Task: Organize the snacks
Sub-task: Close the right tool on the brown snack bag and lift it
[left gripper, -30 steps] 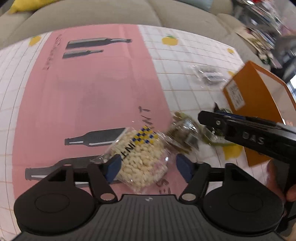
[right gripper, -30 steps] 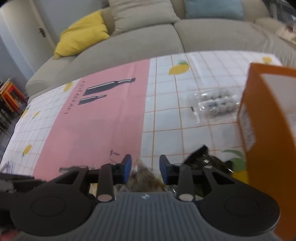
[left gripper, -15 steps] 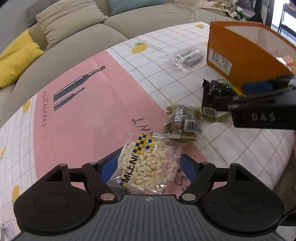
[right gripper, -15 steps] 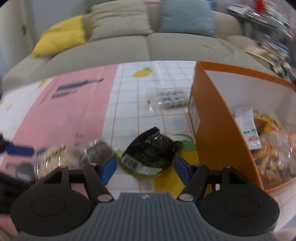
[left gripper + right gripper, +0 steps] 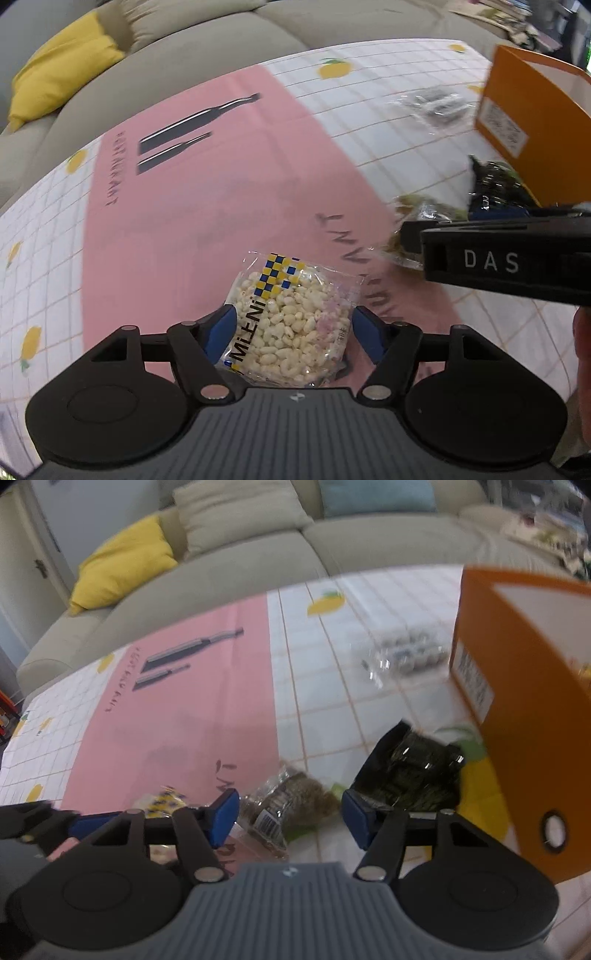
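Note:
A clear bag of puffed white snacks (image 5: pixel 291 325) with a blue and yellow checked label sits between the fingers of my left gripper (image 5: pixel 291 328); the jaws are wide and seem to touch its sides. My right gripper (image 5: pixel 290 812) is open, with a brown snack bag (image 5: pixel 291 805) on the table between its fingers. A black snack bag (image 5: pixel 413 768) lies just right of it, next to the orange box (image 5: pixel 528 686). A clear pack of dark sweets (image 5: pixel 402 657) lies farther back. The right gripper also shows in the left wrist view (image 5: pixel 413 240).
The table has a pink and white tiled cloth (image 5: pixel 184 221) with lemon prints. A beige sofa (image 5: pixel 258 554) with yellow, beige and blue cushions runs behind the table. The orange box stands at the table's right side.
My right gripper swung left from the black bag and now straddles the brown bag. My left gripper stays around the puffed snack bag, lifted a little.

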